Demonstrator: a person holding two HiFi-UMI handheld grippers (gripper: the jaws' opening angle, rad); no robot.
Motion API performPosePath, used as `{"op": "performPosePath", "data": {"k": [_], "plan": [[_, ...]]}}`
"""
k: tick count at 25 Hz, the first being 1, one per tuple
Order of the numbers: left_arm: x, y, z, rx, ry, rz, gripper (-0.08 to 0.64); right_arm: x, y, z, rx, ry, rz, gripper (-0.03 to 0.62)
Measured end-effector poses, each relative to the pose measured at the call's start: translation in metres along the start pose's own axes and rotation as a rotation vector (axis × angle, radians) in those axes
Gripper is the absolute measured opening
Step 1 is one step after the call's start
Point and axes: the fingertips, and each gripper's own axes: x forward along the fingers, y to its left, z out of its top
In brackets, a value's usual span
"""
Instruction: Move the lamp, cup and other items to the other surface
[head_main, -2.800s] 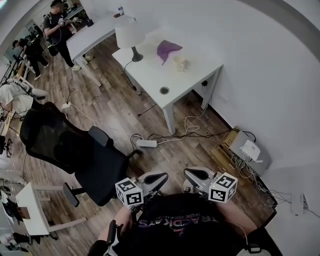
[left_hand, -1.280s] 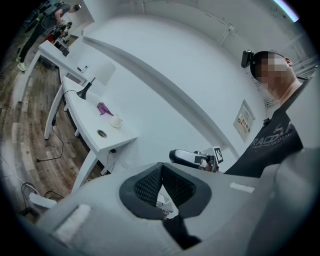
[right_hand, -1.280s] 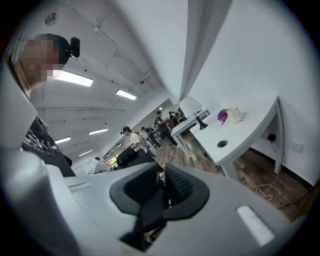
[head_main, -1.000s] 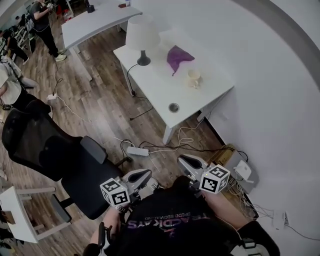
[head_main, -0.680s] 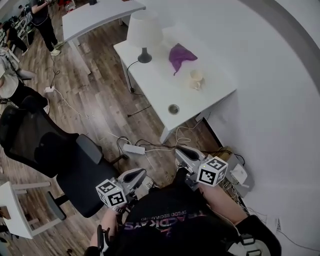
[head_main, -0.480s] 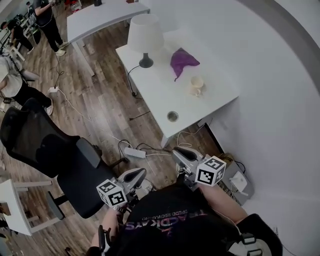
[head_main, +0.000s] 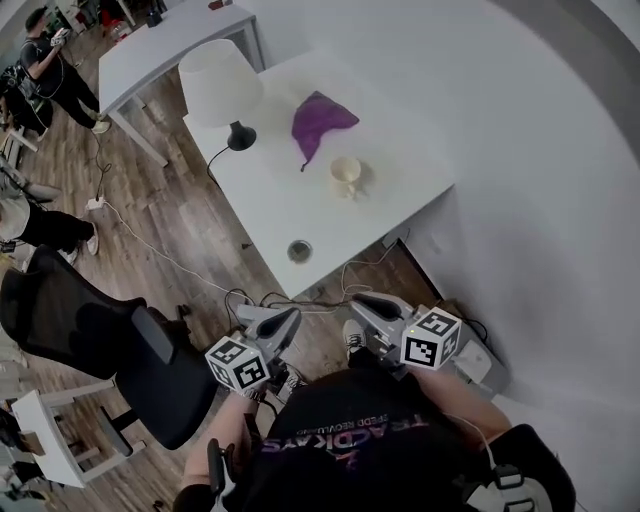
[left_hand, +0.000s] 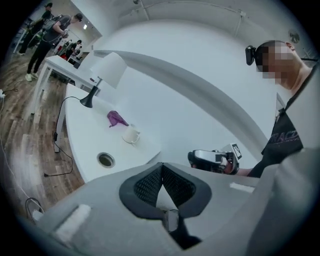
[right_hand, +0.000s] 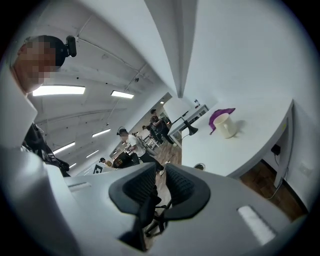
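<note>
A white-shaded lamp (head_main: 220, 85) on a black stem stands at the far left of the white table (head_main: 400, 215). A purple cloth (head_main: 318, 118) lies beside it, and a cream cup (head_main: 346, 176) stands nearer me. The left gripper view shows the lamp (left_hand: 107, 70), the cloth (left_hand: 116, 118) and the cup (left_hand: 131, 135) well ahead. My left gripper (head_main: 290, 316) is shut and empty, short of the table's near corner. My right gripper (head_main: 358, 300) is level with it, its jaws a narrow gap apart with nothing between them. In the right gripper view the cup (right_hand: 226, 125) is far beyond the jaws.
A round cable hole (head_main: 299, 251) is set in the table near its front corner. A second white table (head_main: 160, 45) stands behind, a black office chair (head_main: 90, 330) at my left. Cables lie on the wood floor under the table. A white wall runs along the right. People stand at far left.
I have come closer to the table, which now looks larger and nearer. Both grippers stay held in front of my body, now almost at the table's near corner.
</note>
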Motion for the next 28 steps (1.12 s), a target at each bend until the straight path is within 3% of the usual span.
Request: {"op": "performPosePath", "data": {"k": [8, 17, 21, 28], "plan": [[0.13, 0.022, 0.014, 0.092, 0.067, 0.093, 0.036, -0.063, -0.071, 0.006, 0.08, -0.016, -0.07, 0.071], [0.237, 0.079, 0.049, 0.251, 0.033, 0.386, 0.206, -0.108, -0.115, 0.001, 0.206, -0.091, -0.136, 0.078], [0.255, 0.107, 0.062, 0.25, -0.001, 0.486, 0.215, -0.125, -0.128, -0.007, 0.238, -0.113, -0.18, 0.078], [0.278, 0.129, 0.067, 0.186, -0.023, 0.534, 0.215, -0.145, -0.14, -0.01, 0.284, -0.156, -0.254, 0.077]]}}
